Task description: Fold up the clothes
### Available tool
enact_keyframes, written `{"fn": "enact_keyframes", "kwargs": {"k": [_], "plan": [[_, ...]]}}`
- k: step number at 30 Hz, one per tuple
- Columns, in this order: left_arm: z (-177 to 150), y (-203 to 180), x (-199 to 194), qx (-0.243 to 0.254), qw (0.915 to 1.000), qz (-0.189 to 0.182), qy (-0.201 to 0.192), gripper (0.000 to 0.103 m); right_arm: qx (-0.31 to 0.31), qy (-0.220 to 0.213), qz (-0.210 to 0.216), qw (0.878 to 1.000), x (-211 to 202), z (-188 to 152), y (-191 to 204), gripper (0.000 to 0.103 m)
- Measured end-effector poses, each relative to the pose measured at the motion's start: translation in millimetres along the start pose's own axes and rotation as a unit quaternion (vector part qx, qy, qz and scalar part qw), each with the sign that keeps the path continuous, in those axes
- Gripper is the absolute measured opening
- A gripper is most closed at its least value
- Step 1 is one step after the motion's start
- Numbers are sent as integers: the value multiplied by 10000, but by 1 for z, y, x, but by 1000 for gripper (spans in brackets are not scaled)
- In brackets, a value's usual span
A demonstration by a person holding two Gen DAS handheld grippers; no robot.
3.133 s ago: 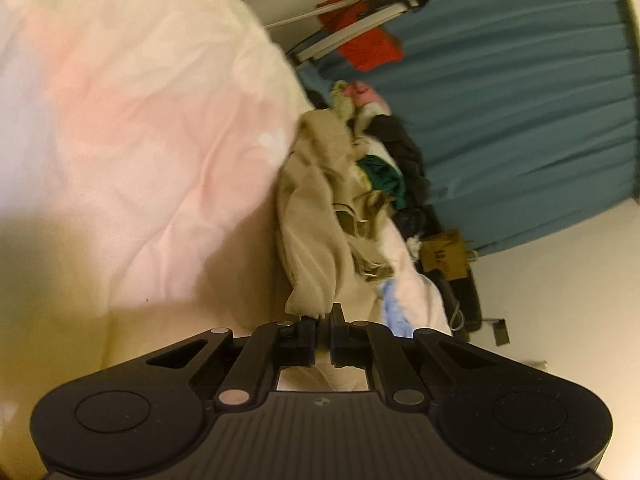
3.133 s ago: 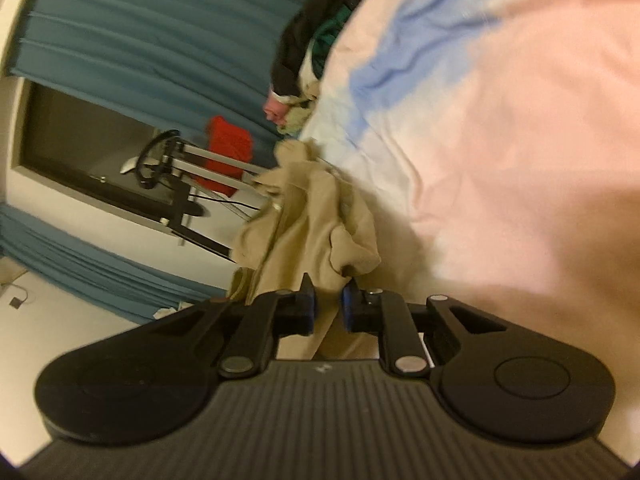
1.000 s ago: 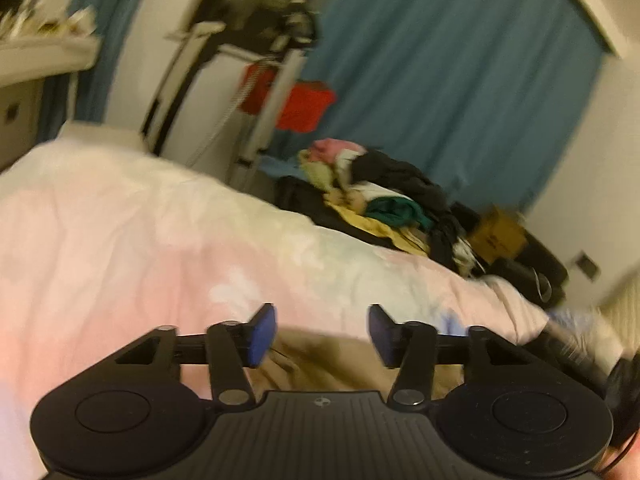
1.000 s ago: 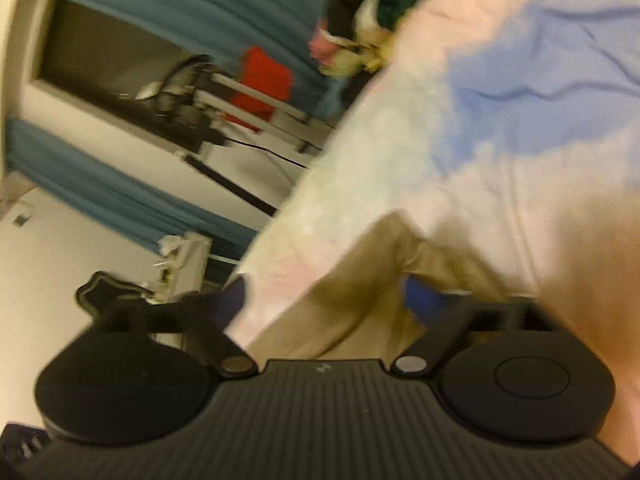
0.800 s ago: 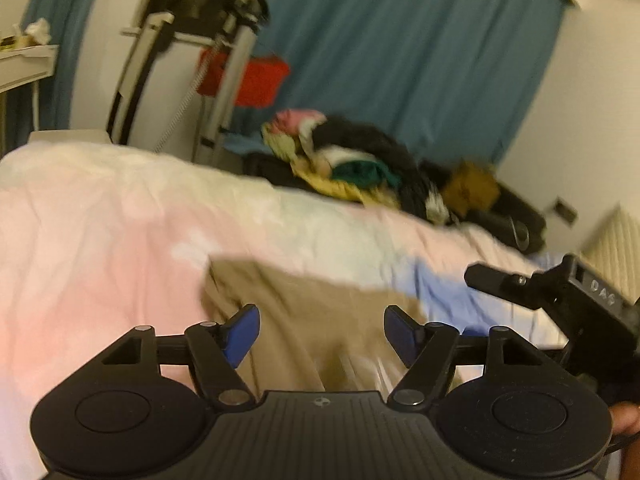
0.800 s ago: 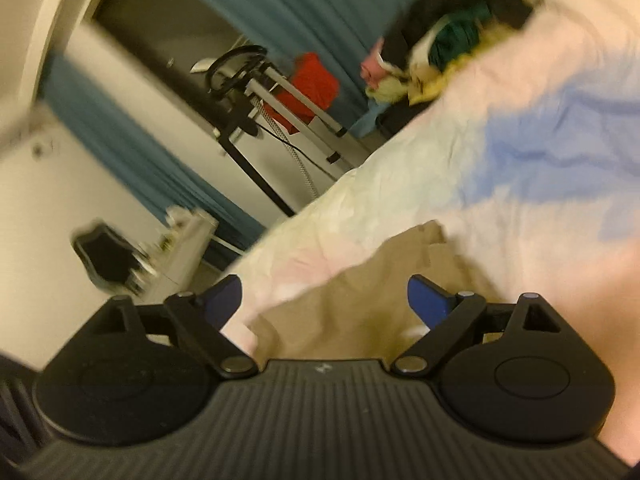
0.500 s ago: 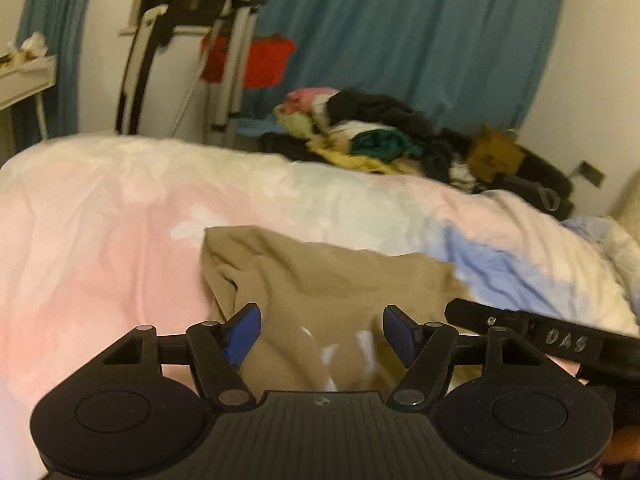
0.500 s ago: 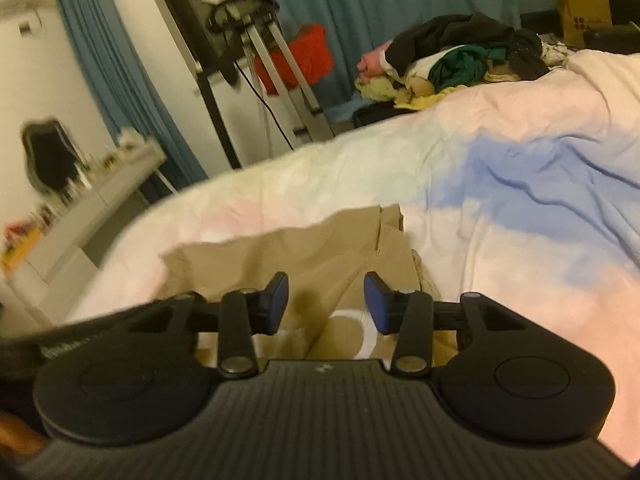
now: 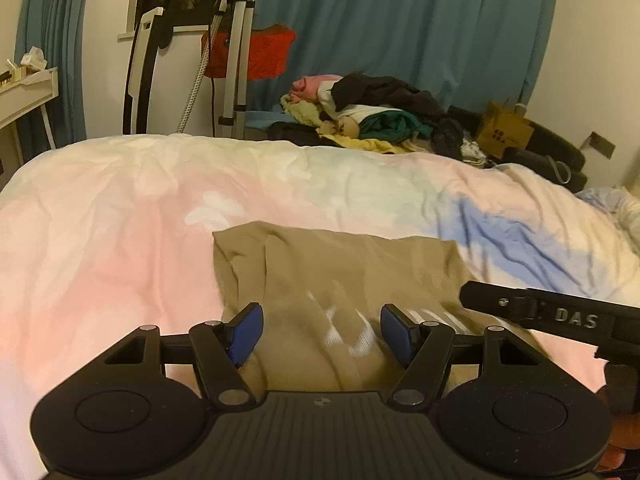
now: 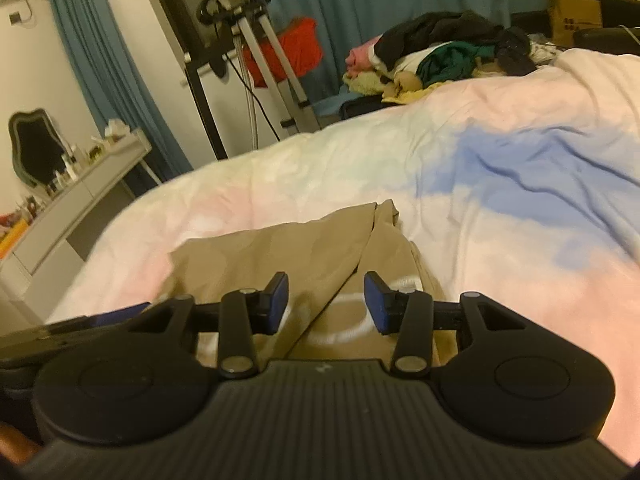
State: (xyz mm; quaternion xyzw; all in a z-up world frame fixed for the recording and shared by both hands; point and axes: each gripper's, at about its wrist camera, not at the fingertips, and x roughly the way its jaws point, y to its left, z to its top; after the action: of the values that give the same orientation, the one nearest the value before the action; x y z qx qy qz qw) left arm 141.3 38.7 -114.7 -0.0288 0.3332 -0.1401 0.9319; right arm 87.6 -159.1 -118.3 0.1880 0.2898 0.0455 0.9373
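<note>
On a bed covered by a soft quilt point(image 9: 120, 240) in pastel pink, white and blue patches lies a tan cotton T-shirt point(image 9: 320, 272) with white printed lettering, spread partly flat near the close edge of the bed. In the left wrist view the left gripper point(image 9: 322, 334), black with blue finger pads point(image 9: 246, 332), hovers just above the shirt's near end with its fingers spread wide and nothing between them; the white print shows in the gap. The shirt's left side has a fold running lengthwise. At the right edge of that view the right gripper point(image 9: 548, 314) reaches in as a black bar marked "DAS", near the shirt's right side. In the right wrist view the right gripper point(image 10: 326, 302) also stands with its blue-padded fingers well apart and empty, over the shirt point(image 10: 280, 252), where a flap overlaps the body along a slanted crease and a white ring-shaped print shows below. Beyond the bed a heap of mixed clothes point(image 9: 368, 116) in black, green, pink and yellow sits before teal curtains point(image 9: 400, 28). A metal stand point(image 9: 232, 56) with a red cloth point(image 9: 268, 54) behind it stands to the left, and a brown paper bag point(image 9: 506, 130) to the right.
</note>
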Motion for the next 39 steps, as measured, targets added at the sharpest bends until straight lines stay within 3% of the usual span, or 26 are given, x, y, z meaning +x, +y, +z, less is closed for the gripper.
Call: {"fn": "enact_keyframes", "kwargs": {"k": [5,12,15,20,23,27,31,35,39], "plan": [[-10,-8,-26,182,9998,-64,-7,67,-123,51,-62,9999,-34,-17,12,45],[-25,-13,-18,328,9988,103,345,67,-308,517,-282,9978,-19,-42,13,44],[-24,-9,-34,127,9995,-74,285,67,-303,497,-289,9979,-20,-42,13,44],[-31,-4,-82,-342,9961,-803,82,69,-224,498,-294,9981,-21,-42,12,44],[-40,1,-97,-675,9890,-1311,115,74,-213,500,-308,9980,-21,-43,12,44],[-46,11,-69,-1367,9776,-1463,649,74,-124,510,-329,9981,-22,-43,12,44],[-51,30,-14,-2459,9509,-1253,1401,74,-48,501,-341,9982,-22,-43,11,44],[-51,54,4,-3331,9250,-1345,1236,69,-33,485,-357,9982,-23,-43,12,44],[-51,58,0,-3347,9279,-1265,1053,54,-8,456,-375,9983,-24,-43,12,44]]}}
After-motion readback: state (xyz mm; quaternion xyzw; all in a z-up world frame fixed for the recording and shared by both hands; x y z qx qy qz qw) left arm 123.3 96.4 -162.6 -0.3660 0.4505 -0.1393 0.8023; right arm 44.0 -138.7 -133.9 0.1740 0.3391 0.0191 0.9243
